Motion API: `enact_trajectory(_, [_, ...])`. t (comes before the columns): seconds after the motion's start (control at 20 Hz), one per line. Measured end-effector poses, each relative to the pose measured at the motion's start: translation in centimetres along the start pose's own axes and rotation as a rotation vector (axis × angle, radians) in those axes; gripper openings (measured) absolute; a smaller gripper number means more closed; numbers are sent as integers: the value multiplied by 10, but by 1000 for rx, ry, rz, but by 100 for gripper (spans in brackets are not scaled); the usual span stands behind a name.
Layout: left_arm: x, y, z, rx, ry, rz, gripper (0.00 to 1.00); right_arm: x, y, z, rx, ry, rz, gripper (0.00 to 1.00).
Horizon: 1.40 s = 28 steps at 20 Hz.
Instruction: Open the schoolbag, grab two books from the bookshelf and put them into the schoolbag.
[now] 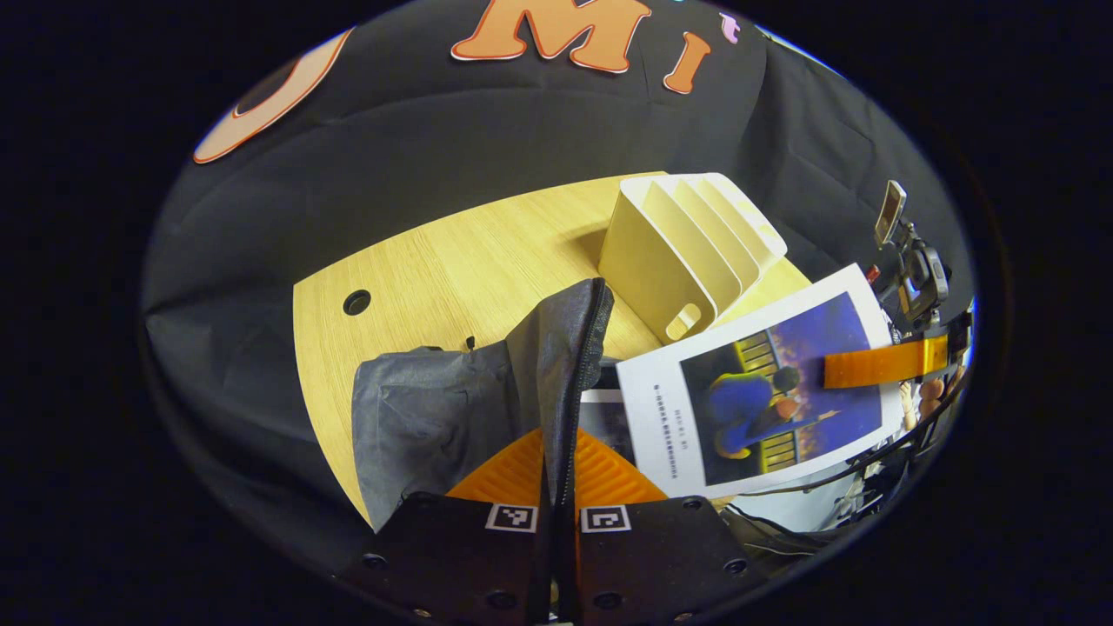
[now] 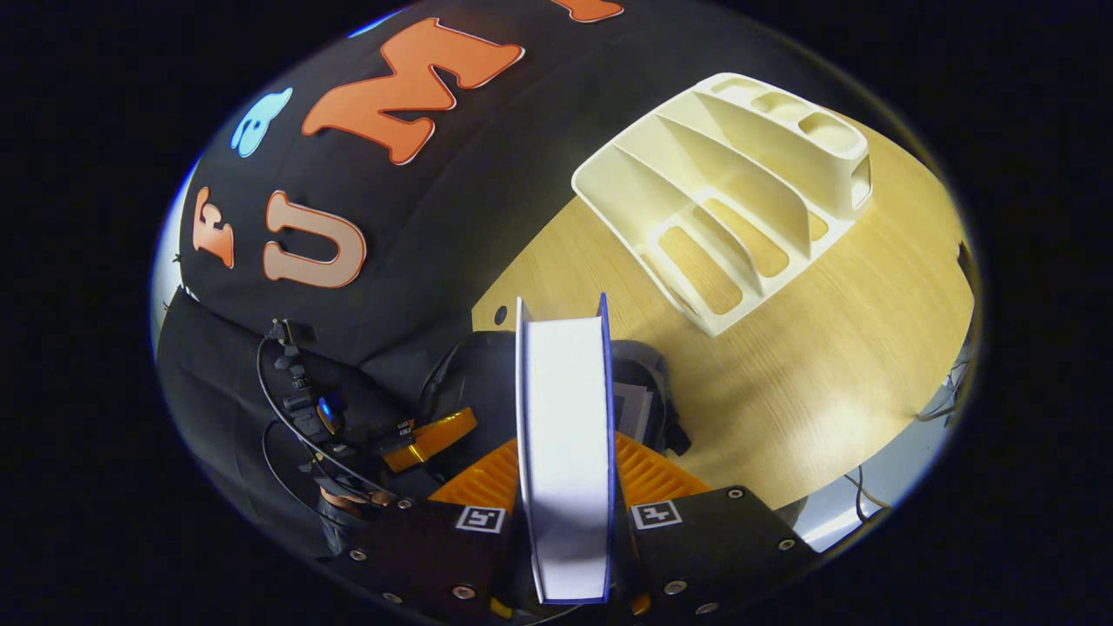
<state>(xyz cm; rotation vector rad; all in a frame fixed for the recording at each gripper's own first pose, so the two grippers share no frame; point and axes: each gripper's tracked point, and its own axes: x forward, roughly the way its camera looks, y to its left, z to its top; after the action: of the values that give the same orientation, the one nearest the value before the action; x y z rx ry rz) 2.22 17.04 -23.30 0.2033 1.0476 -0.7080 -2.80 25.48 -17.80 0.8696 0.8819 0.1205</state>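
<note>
Left gripper [image 1: 556, 487] is clamping the schoolbag [image 1: 487, 391] flap, holding its mouth open. Right gripper [image 2: 565, 504], fingers pressing the book [image 2: 565, 435], is hovering above the bag; probably the second, another apparently inside.

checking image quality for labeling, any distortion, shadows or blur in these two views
Left gripper view: fisheye bends the table edge into a curve; the bookshelf casts a soft shadow to its left; the book cover stays sharp. Right gripper view: the same bending on the bookshelf; the held book looks bright and washed out; nearby cables are dim.
</note>
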Motion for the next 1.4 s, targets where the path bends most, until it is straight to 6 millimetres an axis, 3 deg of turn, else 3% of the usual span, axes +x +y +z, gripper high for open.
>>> enact_trajectory(0.25, [-3, 0, 0, -5, -17, 2, 4, 38, -5, -18, 91, -1, 51, 38])
enact_trajectory(0.5, [-6, -6, 1, -11, -9, -3, 4, 73, 7, -36, 158, -3, 130, 38])
enact_trajectory(0.7, [-5, -14, 4, -14, -15, -13, 4, 100, 20, -39, 167, -18, 168, 38])
enact_trajectory(0.95, [-5, -17, 8, -21, -27, -15, 4, 121, 14, -27, 175, -89, 174, 38])
enact_trajectory(1.4, [11, -42, 4, -8, -9, -41, 4, 144, 19, -48, 220, -156, 220, 38])
